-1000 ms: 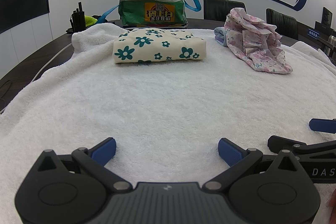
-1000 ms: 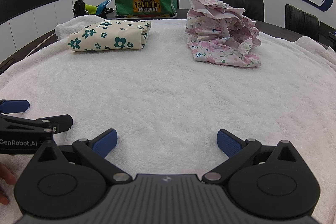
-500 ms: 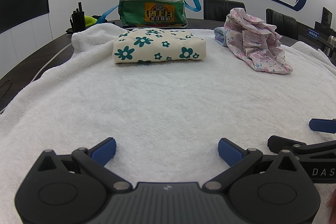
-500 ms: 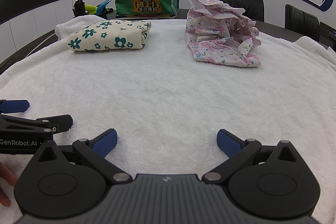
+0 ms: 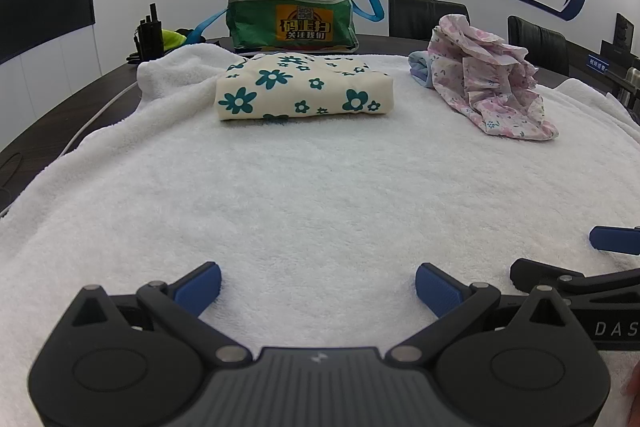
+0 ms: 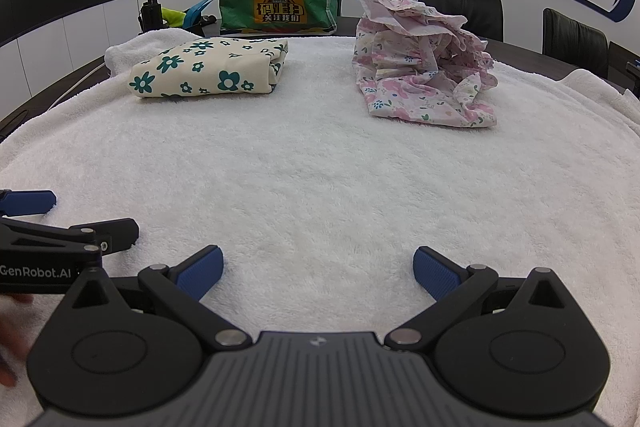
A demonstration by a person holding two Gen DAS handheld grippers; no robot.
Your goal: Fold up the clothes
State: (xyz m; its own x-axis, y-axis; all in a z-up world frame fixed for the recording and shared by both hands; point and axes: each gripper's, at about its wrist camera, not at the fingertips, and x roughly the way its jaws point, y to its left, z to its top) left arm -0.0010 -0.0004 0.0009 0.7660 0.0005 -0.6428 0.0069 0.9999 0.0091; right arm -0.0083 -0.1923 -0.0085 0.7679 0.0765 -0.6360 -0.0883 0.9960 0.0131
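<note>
A folded cream garment with teal flowers (image 5: pixel 304 89) (image 6: pixel 208 73) lies at the back left of the white towel (image 5: pixel 320 195) (image 6: pixel 320 179). A crumpled pink floral garment (image 5: pixel 492 87) (image 6: pixel 424 75) lies in a heap at the back right. My left gripper (image 5: pixel 318 285) is open and empty, low over the near towel. My right gripper (image 6: pixel 318 273) is open and empty beside it, to its right. Each gripper shows at the edge of the other's view, the right one in the left wrist view (image 5: pixel 588 267) and the left one in the right wrist view (image 6: pixel 60 223). Both are far from the garments.
A green bag with blue straps (image 5: pixel 292 21) (image 6: pixel 276 5) stands behind the folded garment, cloth sticking out of its top. Black chairs (image 5: pixel 428 13) (image 6: pixel 460 7) line the far side of the dark table (image 5: pixel 60 123). A black radio (image 5: pixel 148 35) stands at the back left.
</note>
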